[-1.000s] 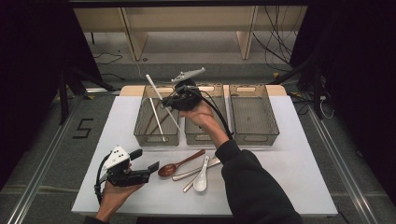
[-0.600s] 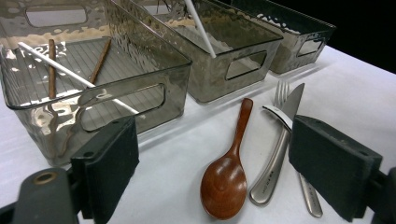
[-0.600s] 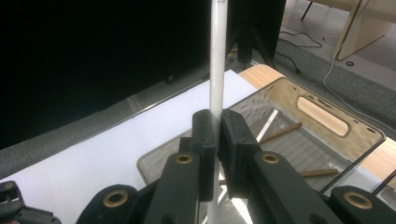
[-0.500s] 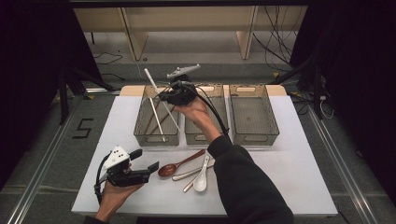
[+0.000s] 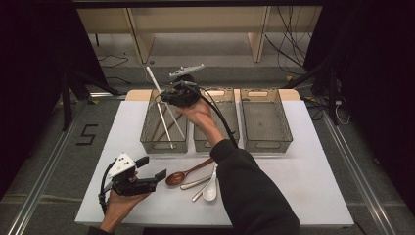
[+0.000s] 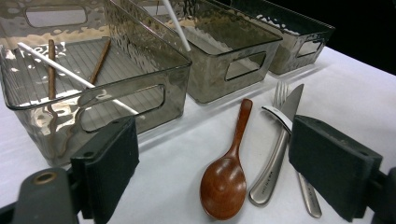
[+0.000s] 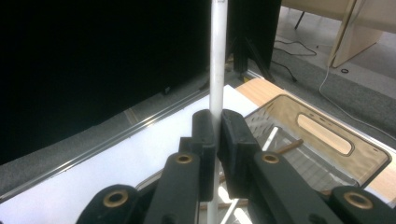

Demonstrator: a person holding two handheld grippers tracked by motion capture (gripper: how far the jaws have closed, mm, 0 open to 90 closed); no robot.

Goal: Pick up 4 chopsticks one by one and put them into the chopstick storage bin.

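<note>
Above left bin [image 5: 164, 128], right gripper [image 5: 169, 96] clamping white chopstick [image 5: 156, 89], tilted.

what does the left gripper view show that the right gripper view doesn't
Left gripper view: the open left gripper faces a wooden spoon, a knife and a fork on the white table. Right gripper view: the right gripper is clamped on a white chopstick. Both show the leftmost bin with chopsticks inside.
</note>
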